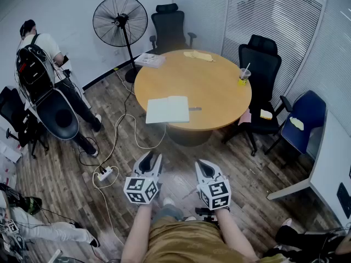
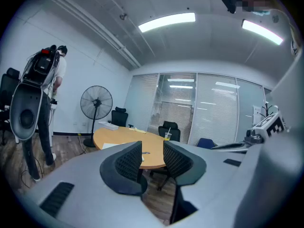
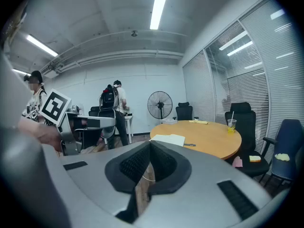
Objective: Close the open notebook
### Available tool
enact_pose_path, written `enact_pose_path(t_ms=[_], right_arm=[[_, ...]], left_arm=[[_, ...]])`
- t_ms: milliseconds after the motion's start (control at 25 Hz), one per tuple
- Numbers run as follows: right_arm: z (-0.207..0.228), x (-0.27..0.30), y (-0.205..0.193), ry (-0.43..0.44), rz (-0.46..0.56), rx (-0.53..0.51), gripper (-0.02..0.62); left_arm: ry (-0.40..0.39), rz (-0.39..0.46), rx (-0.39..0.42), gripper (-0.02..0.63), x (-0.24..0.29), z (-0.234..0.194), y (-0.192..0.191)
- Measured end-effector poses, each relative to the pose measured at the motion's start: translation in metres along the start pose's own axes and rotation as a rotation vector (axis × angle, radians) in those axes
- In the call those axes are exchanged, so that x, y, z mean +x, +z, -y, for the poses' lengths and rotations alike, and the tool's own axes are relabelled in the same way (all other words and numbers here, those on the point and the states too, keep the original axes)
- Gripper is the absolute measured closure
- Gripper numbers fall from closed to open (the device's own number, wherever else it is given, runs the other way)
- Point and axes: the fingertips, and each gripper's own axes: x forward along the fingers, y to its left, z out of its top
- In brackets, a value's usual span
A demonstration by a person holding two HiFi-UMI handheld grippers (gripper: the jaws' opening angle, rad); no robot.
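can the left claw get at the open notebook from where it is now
Probably not yet. The left claw hangs open over the floor, short of the table, while the notebook lies by the table's near edge. Nothing stands between them, so a step forward should do it.

I see white pages on the notebook [image 1: 167,109], an orange-tan table [image 1: 214,84], yellow drink in the cup [image 1: 243,79], a blue chair [image 1: 301,126], and black-and-white square markers on my grey left gripper [image 1: 152,159] and right gripper [image 1: 203,167].
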Motion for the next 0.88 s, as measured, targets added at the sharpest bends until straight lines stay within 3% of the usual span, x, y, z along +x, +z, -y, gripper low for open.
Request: enact_pose_path(t_ms=[240,640,880], right_arm=[[-0.007,0.001,-0.002,0.010,-0.011,-0.003,0.584],[-0.011,0.008,-0.009,0.016,-0.012,0.012,0.584],[0.007,0.024,-0.014,-0.008,-0.034,0.019,0.584]], left_arm=[[0.038,-0.036,0.036,0.462,-0.011,-0.008,-0.007],[0.092,-0.066,-0.001,0.477,-0.029,-0.025,-0.024],[0.084,-0.067,-0.025,0.480,-0.006,-0.037,-0.024]])
